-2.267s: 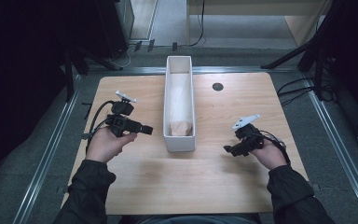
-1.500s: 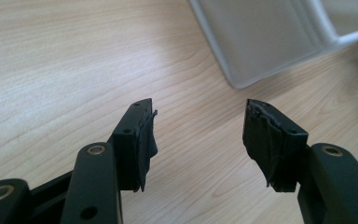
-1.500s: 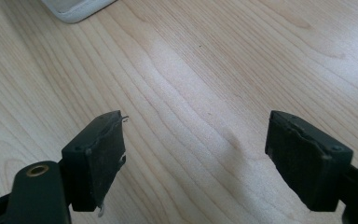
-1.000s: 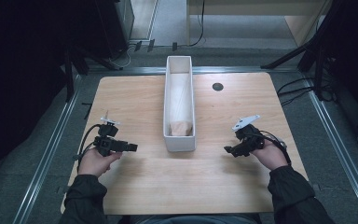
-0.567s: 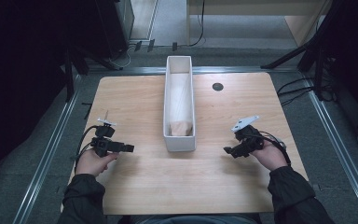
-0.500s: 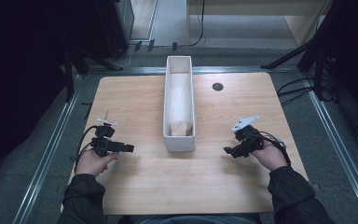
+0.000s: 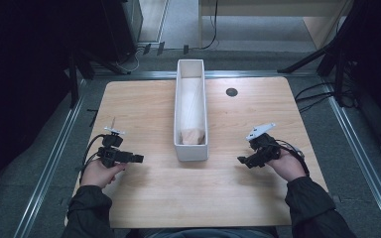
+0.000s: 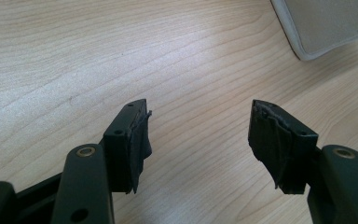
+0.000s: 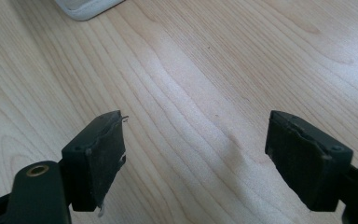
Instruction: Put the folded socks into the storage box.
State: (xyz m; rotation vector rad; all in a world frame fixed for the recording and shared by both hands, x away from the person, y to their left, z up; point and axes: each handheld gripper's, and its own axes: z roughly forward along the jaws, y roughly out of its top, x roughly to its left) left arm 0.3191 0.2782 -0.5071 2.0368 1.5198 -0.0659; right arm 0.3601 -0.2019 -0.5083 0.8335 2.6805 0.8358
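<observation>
High view: long white rigid plastic tray (image 7: 192, 144), between both wide-open empty grippers (image 7: 138, 158) (image 7: 242, 160), likely light; grasp its thin rim.

No writing can be read anywhere (table included).

Table: light wooden table (image 7: 144, 109) with rounded corners, grain running side to side, standing on a grey floor (image 7: 357, 148).
Centre: long white bin (image 7: 192, 148) lying directly on the wood, its length running away from the person, open at the top.
In the bin: a pale tan object (image 7: 192, 135) at the near end; what it is cannot be told.
Far right: small dark round spot (image 7: 231, 91) in the tabletop, just beside the bin.
</observation>
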